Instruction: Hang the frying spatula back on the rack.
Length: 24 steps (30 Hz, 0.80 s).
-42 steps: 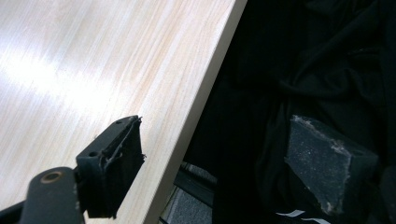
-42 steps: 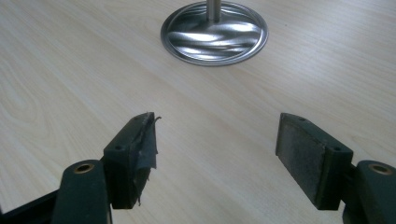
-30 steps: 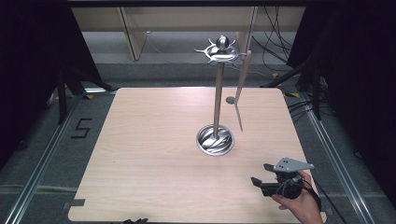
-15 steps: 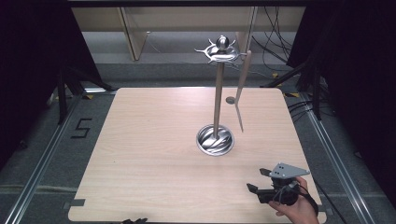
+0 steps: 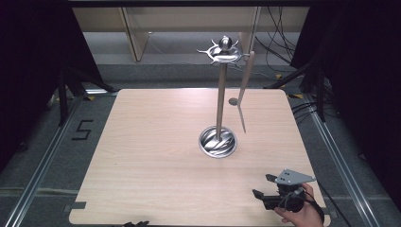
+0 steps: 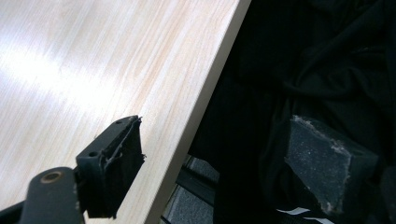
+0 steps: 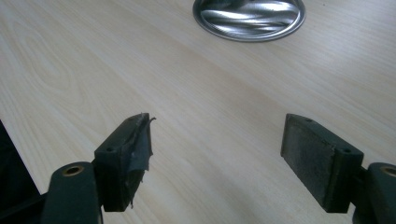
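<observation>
Table point(image 5: 156, 156): bare but for the stand point(image 5: 218, 142), base near centre. A spatula point(image 5: 244, 87) hangs from the stand's top ring, right of the pole. My right gripper point(image 5: 265, 187) sits well short of the stand, jaws wide, empty. Left gripper point(image 6: 219, 163) at the near edge, jaws apart, empty. Risk: a careless reach could swing the spatula off its hook or tip the stand.

Left gripper point(image 6: 219, 154): jaws spread wide, nothing between them; one jaw above the wooden table point(image 6: 93, 60) edge, the other beyond that edge against black fabric point(image 6: 322, 60)
</observation>
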Tool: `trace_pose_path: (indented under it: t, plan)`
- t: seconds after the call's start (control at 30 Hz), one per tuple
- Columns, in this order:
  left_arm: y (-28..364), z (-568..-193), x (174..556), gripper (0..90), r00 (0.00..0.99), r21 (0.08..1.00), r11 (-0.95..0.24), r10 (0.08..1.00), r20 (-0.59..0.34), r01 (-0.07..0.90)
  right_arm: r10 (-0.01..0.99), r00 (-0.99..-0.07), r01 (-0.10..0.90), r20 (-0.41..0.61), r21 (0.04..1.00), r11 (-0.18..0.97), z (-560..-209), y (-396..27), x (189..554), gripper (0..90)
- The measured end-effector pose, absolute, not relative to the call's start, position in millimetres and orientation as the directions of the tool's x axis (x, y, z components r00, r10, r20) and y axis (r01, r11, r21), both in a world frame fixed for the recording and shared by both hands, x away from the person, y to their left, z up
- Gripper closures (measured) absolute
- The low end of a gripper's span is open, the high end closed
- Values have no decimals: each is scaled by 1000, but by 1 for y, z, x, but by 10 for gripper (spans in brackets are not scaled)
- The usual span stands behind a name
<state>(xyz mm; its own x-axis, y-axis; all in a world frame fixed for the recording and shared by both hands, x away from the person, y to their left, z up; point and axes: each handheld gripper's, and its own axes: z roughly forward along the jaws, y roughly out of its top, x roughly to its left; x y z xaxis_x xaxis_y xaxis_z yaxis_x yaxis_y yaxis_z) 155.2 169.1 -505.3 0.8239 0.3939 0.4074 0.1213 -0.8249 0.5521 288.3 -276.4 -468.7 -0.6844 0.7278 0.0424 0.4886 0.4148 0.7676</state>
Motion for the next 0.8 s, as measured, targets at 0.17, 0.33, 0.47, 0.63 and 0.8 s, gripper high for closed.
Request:
trace_pose_path:
  t: [0.17,0.33,0.47,0.63,0.8]
  plan:
    - [169,-505,155,179,825,551,-826,392,408,121,747,-662,498,57,779,382,-471,-279,284,254]
    - [169,-505,155,179,824,552,-825,394,406,123,731,-680,488,61,781,389,-474,-281,284,254]
    - [171,-503,156,179,837,547,-828,384,390,125,753,-655,514,68,771,377,-474,-281,280,254]
    - [171,-503,155,179,837,553,-824,386,387,124,743,-668,493,52,778,389,-477,-283,280,253]
    - [171,-503,155,179,836,549,-826,385,391,124,749,-662,497,37,770,401,-480,-283,276,253]
